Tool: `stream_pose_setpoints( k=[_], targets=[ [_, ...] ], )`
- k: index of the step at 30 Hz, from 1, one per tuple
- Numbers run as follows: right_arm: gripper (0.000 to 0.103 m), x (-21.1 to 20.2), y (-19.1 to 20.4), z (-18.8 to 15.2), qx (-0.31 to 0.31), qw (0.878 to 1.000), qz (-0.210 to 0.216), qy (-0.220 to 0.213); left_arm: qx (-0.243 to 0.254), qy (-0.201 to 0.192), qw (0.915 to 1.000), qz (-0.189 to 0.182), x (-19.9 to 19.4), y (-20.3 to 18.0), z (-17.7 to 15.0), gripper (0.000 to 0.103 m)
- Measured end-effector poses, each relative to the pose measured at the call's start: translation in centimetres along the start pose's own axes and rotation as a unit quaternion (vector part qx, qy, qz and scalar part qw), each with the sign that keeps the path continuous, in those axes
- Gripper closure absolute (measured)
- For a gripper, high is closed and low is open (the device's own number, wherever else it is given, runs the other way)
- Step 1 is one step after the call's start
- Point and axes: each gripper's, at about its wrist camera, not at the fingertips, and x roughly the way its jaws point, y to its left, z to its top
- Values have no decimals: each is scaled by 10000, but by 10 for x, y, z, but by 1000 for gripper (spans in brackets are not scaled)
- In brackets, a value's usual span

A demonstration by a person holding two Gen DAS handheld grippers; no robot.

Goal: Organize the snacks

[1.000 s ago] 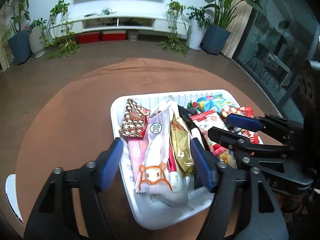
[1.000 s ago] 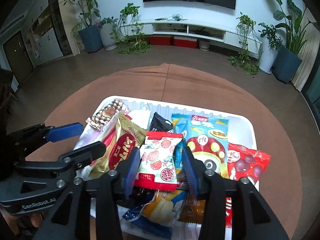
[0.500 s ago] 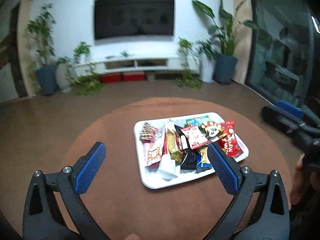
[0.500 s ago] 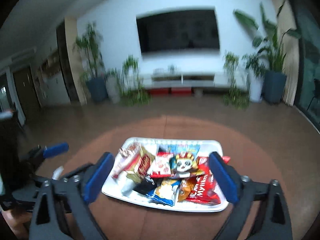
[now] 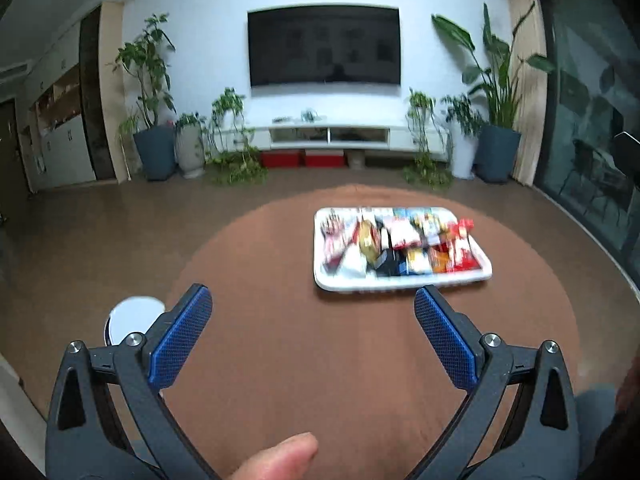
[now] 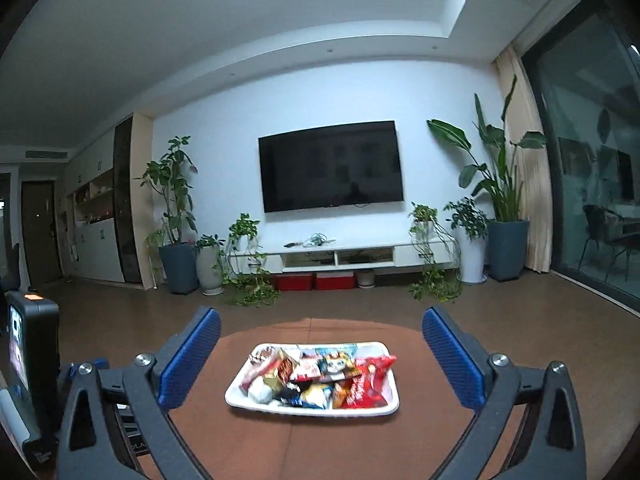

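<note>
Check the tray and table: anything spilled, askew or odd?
Nothing spilled: the snack packets all sit inside the white tray, overlapping in a loose heap rather than rows, and the red packet pokes over the rim. Both grippers, left and right, are open and empty, clear of the tray.

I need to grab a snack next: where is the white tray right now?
The white tray sits on the round brown table, centred between the right gripper's open fingers in its view, and ahead-right in the left wrist view.
</note>
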Motion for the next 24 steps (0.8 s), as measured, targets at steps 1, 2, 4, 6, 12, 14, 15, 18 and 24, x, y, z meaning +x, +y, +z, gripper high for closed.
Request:
stream_pose_setpoints(
  k=[1,2,4,6,12,14,15,18,24],
  targets=[
    [0,-2,0,-5,-29,10000,-42,54,-27,119,9999,-55,-1,-1,-8,0],
    [0,-4,-1,-12,-54,9998,-100,147,-59,183,9998,-87,-1,-1,-13,0],
    [0,-6,-4,-26,-19,9992,-141,378,-154,366,9990,-185,-1,-1,-27,0],
    [0,-3,-6,-41,37,9970,-122,758,-188,492,9984,-195,0,0,-35,0],
    [0,8,-6,-77,-30,9859,-320,1641,-72,717,9974,-64,9,-3,-45,0],
    [0,11,-8,-84,53,9823,-348,1838,-80,847,9963,-93,15,-2,-47,0],
    [0,11,-9,-88,95,9805,-357,1930,-83,881,9960,-91,18,-2,-49,0],
    [0,16,-7,-96,38,9750,-458,2173,-60,976,9952,-68,29,-2,-51,0],
    [0,21,2,-111,-47,9679,-426,2477,-101,1082,9940,-92,38,0,-53,0]
  ],
)
